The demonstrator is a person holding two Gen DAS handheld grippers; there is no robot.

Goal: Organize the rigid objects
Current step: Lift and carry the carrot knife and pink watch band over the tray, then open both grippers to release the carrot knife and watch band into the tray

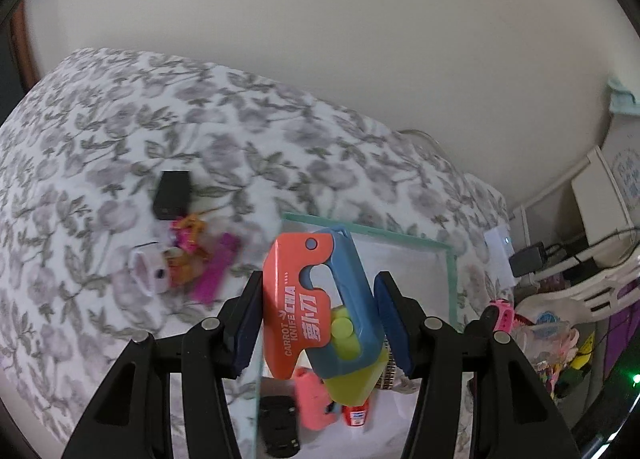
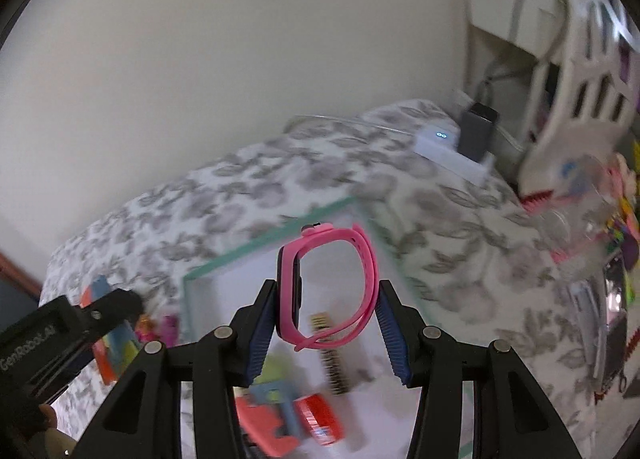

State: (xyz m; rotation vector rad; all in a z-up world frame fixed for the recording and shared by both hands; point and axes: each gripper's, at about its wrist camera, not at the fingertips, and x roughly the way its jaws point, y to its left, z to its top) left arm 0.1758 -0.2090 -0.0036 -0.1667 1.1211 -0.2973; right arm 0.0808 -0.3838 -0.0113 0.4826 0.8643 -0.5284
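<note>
My left gripper (image 1: 320, 319) is shut on an orange, blue and yellow carrot knife toy (image 1: 320, 307), held over the near left corner of a clear tray with a green rim (image 1: 400, 237). My right gripper (image 2: 326, 317) is shut on a pink smartwatch (image 2: 328, 291), held above the same tray (image 2: 256, 247). The tray holds a pink and blue toy (image 2: 266, 415), a red tube (image 2: 320, 417), a comb-like piece (image 2: 332, 355) and a black toy car (image 1: 278, 427). The right gripper with the watch shows at the right of the left wrist view (image 1: 500, 313).
On the flowered cloth (image 1: 120, 131) left of the tray lie a black box (image 1: 172, 195), a white and pink toy (image 1: 148, 271), an orange figure (image 1: 188, 243) and a magenta piece (image 1: 216, 271). A white power strip (image 2: 444, 151) and a cluttered white rack (image 2: 576, 107) stand to the right.
</note>
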